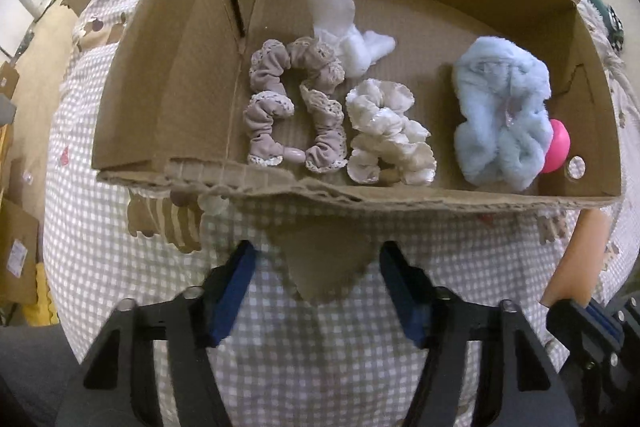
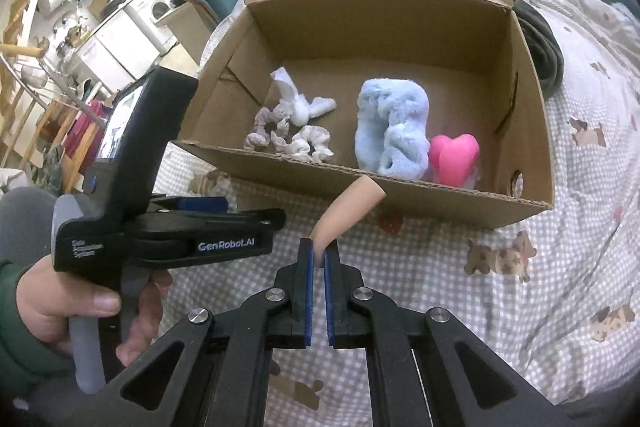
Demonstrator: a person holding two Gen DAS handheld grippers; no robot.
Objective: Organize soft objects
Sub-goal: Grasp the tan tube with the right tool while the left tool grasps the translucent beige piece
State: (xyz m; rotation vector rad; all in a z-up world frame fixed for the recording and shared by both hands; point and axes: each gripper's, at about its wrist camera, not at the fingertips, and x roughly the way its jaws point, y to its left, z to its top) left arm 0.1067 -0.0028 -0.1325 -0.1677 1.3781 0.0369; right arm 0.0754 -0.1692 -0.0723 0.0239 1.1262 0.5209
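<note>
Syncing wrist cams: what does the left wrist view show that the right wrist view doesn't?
Left wrist only: the left gripper head-on, open, fingers apart over a tan fabric piece on the checked bedding.

Right wrist only: the right gripper shut on a peach tube, and the pink heart in full.

Both: the cardboard box, taupe scrunchie, cream scrunchie, white cloth, blue fluffy item.
</note>
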